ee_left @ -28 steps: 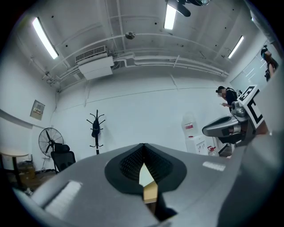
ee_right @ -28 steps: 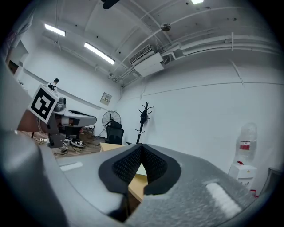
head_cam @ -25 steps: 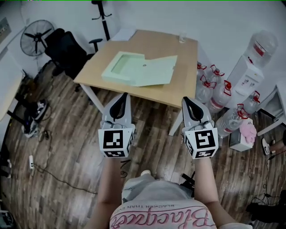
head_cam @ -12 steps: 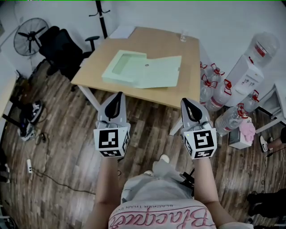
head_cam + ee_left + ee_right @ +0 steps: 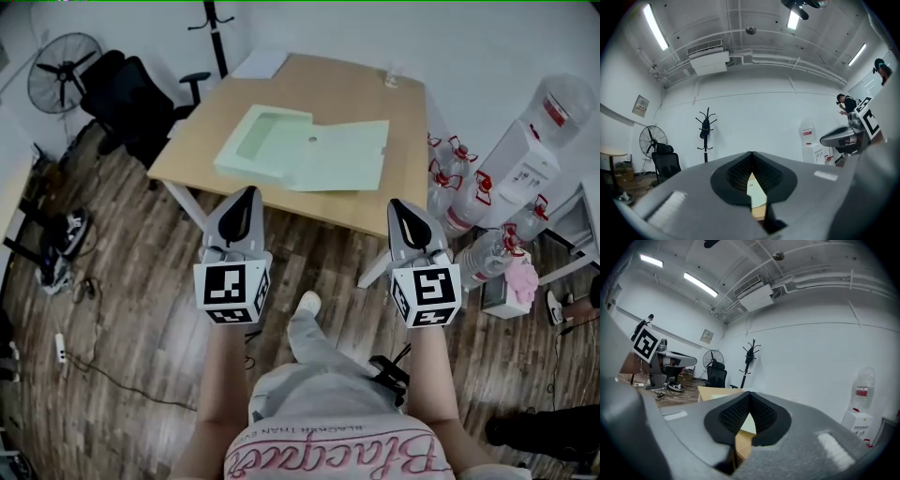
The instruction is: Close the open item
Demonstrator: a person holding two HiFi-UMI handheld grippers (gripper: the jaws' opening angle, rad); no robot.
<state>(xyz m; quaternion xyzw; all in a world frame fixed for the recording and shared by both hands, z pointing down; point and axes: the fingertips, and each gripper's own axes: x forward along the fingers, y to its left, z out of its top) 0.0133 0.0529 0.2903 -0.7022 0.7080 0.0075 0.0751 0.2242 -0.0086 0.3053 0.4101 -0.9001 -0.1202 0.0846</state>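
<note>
The box file [image 5: 309,150] is pale mint green all over, and the table [image 5: 347,89] under it is light tan wood. The left gripper [image 5: 248,192] and right gripper [image 5: 402,203] are both grey with black ribbed pads, plus black-and-white square-marker cubes. The floor [image 5: 122,300] is dark, streaky brown planks, and the office chair [image 5: 131,103] is black.

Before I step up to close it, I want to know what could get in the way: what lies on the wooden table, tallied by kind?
green box file, lying open: 1
small clear cup, at the far edge: 1
white sheet, at the far corner: 1
Total: 3
</note>
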